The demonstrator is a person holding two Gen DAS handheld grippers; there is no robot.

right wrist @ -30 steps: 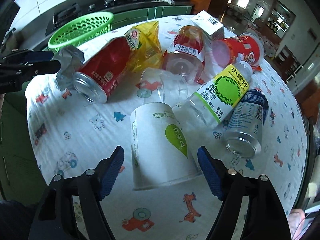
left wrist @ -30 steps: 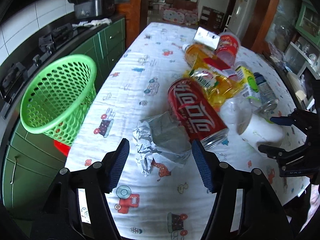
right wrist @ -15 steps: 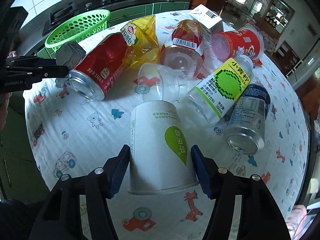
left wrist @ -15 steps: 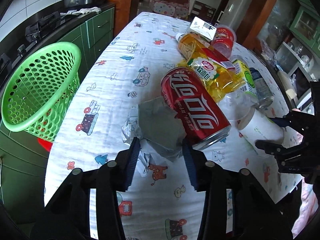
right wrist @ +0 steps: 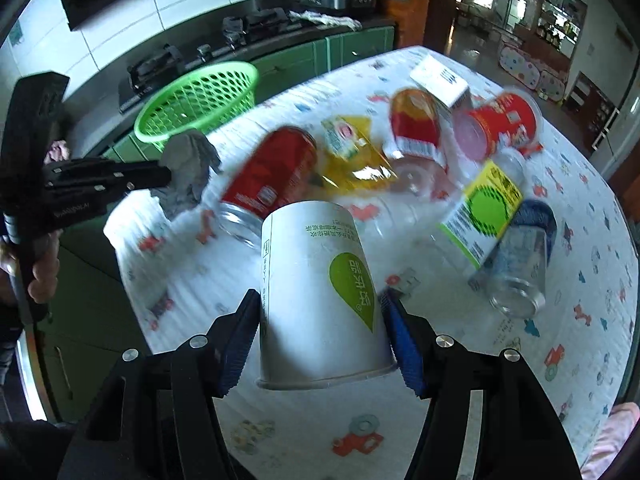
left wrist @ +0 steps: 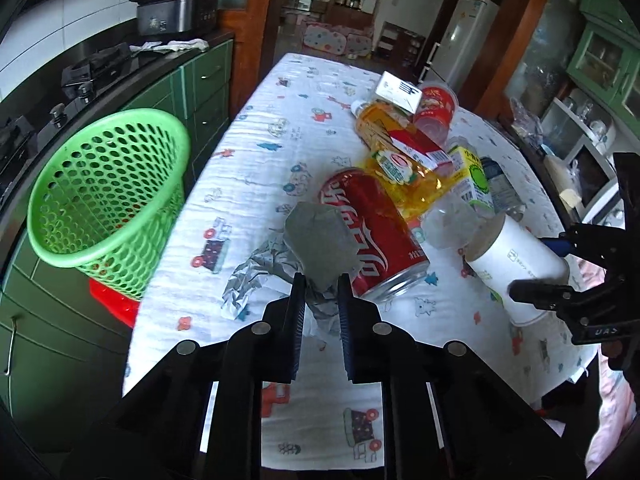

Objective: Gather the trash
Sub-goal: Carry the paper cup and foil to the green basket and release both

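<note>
Table (left wrist: 280, 148) carried the litter ahead of both tongs; green basket (left wrist: 100, 184) stood off its edge, to the left of the left gripper (left wrist: 320, 296). Step in hand, as judged: both pieces lifted, carry to the basket next, release over its mouth. Right gripper (right wrist: 320, 312) was clamped wide around the paper cup (right wrist: 316, 280), apparently clear of the cloth, though blur hinders. Left gripper was nearly closed, pinching the crumpled grey wrapper (left wrist: 316, 244).

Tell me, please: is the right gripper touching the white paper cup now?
Touching. In the right wrist view, both blue pads of the right gripper press against the sides of the white paper cup, with no gap visible on either side.
</note>
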